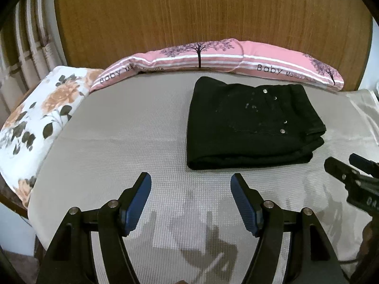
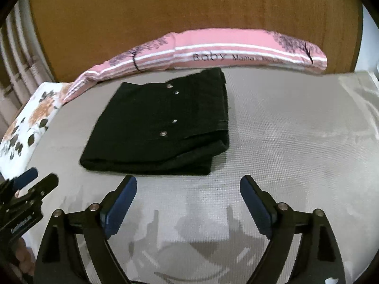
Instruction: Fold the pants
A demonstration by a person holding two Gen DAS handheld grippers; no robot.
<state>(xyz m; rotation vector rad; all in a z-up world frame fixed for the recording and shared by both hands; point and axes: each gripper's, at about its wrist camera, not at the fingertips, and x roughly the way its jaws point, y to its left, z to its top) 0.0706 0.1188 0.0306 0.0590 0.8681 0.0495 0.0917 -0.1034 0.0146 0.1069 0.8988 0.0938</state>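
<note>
The black pants are seen folded into a compact, roughly square stack, lying flat on the grey textured bed cover. Several small metal studs are visible on the upper layer, and the stacked edges of the layers are shown at the stack's right side. In the left wrist view the stack lies to the right of centre, toward the far side of the bed; in the right wrist view it lies left of centre.

The left claw is held above the bare cover on the near side of the pants, its blue-padded fingers spread apart with nothing between them. The right claw is likewise held over the cover just near of the stack, its fingers set wide apart and empty. Neither claw is touching the fabric.

A long pink pillow printed with trees and the word "Baby" is laid along the far edge of the bed, just behind the pants, against a wooden headboard. A floral pillow is placed at the far left.
</note>
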